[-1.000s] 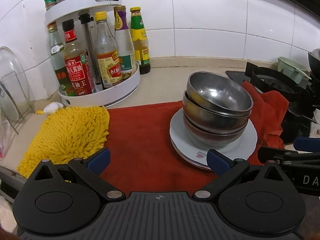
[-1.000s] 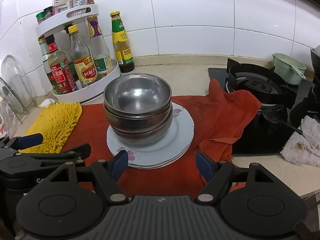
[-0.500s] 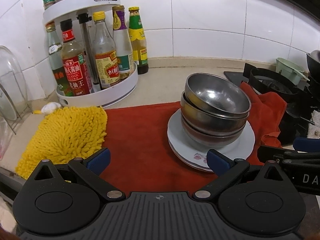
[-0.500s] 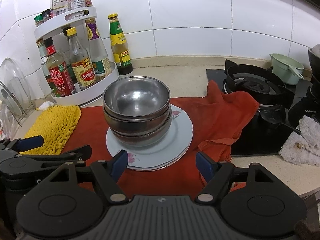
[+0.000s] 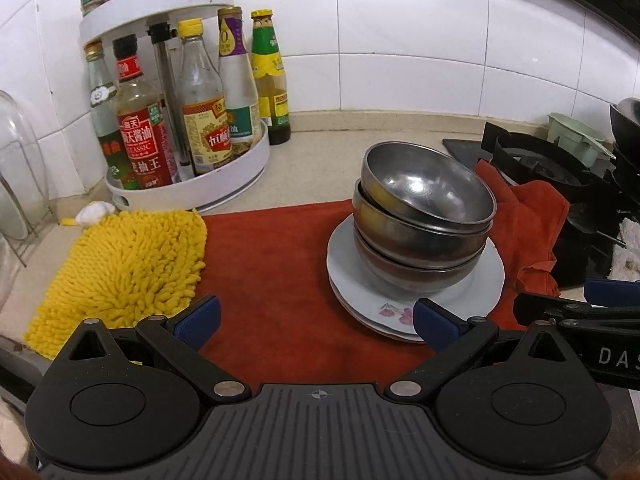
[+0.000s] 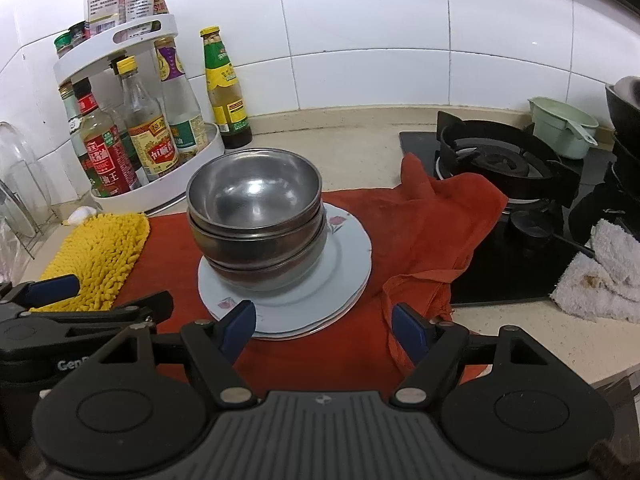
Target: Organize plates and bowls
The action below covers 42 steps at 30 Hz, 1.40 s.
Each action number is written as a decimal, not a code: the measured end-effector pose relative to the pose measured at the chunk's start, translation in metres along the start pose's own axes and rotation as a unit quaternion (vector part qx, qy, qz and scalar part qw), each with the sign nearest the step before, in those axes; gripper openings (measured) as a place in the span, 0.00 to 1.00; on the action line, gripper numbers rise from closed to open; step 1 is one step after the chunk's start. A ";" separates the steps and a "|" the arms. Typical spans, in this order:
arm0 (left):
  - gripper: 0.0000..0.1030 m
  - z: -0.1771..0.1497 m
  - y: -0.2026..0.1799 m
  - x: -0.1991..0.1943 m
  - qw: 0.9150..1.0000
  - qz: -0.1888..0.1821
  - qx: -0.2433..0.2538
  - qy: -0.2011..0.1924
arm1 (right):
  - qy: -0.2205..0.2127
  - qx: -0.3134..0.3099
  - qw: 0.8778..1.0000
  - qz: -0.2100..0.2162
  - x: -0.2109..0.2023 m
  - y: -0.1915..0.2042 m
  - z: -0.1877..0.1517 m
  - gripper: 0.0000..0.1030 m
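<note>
Blue-padded fingers of the left tool (image 5: 316,322) stand wide apart with nothing between them, hovering over the red cloth (image 5: 276,264) on the desk (image 5: 320,168); its right-side pad sits just in front of the plates' near rim, and whether it touches I cannot tell. The right tool (image 6: 324,326) is also spread wide and empty, its left pad just in front of the plates' edge. Three metal bowls (image 6: 254,216) are nested in a stack, the top one empty, and they rest on stacked white plates (image 6: 344,264) with a pink flower print, lying on the cloth. A yellow shaggy mat (image 5: 124,264) lies to the left, and a white two-tier turntable rack (image 5: 192,188) holds sauce bottles behind it.
</note>
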<state>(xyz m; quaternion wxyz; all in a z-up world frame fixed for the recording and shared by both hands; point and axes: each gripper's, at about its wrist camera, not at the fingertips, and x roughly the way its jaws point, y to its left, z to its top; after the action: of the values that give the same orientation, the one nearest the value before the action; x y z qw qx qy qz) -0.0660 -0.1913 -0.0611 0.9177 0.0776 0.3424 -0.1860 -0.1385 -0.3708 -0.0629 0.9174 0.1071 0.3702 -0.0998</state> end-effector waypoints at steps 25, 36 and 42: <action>0.98 0.001 -0.003 0.000 1.000 -0.008 -0.008 0.003 | 0.001 0.022 1.000 0.005 -0.002 -0.006 -0.001 0.68; 0.98 0.001 -0.004 0.000 1.000 -0.004 -0.009 0.001 | 0.000 0.019 1.000 0.003 -0.002 -0.005 -0.001 0.68; 0.97 0.001 -0.003 -0.001 1.000 -0.004 -0.009 0.001 | 0.000 0.019 1.000 0.001 -0.002 -0.004 0.000 0.68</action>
<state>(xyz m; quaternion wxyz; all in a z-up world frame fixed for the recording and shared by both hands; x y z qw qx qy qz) -0.0671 -0.1942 -0.0600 0.9174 0.0679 0.3451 -0.1864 -0.1415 -0.3747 -0.0622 0.9151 0.1254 0.3684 -0.1058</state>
